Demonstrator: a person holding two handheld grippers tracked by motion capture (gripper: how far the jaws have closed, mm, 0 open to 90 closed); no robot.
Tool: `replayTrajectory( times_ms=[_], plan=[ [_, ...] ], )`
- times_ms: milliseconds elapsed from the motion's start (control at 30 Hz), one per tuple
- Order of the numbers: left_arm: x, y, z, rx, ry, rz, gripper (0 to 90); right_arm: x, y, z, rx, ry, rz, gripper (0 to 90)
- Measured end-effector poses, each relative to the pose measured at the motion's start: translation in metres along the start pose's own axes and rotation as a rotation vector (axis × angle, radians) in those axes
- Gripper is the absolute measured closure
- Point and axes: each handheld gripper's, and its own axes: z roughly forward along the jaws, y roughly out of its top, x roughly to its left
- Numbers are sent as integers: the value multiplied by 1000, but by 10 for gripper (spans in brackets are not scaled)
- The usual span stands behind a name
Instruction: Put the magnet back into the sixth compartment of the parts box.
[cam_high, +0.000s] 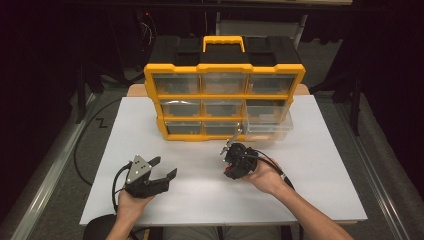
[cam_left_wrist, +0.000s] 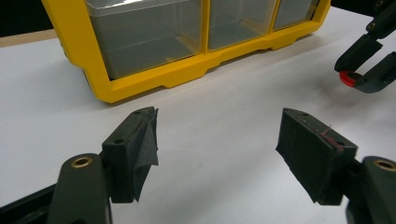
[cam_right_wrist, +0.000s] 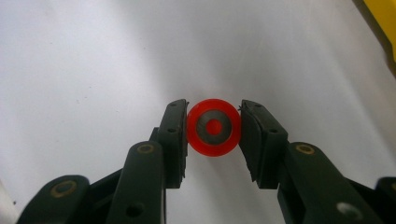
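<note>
Red ring (cam_right_wrist: 214, 127) sits squarely between the right gripper (cam_right_wrist: 213, 135) jaws, pinched at both edges, flat face toward the camera, low over the white table (cam_high: 310, 150); left gripper (cam_high: 161, 172) spread wide, empty. Pulled-out clear drawer (cam_high: 267, 122) of the yellow organizer (cam_high: 225, 67) lies just ahead-right of the ring, nearer the right hand.

The organiser (cam_high: 224, 95) has a yellow frame, a black top and clear drawers. The surface (cam_high: 320, 160) is white. Both tools are black. The disc (cam_right_wrist: 214, 127) is red with a grey ring and red centre.
</note>
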Motion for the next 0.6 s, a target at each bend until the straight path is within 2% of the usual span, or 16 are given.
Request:
replayTrajectory(
  times_ms=[433, 600],
  plan=[
    [1, 0, 0, -2, 3, -7, 288, 2, -2, -17, -32, 28, -1, 651],
    [0, 0, 0, 2, 3, -1, 288, 3, -2, -29, -64, 30, 0, 651]
  ],
)
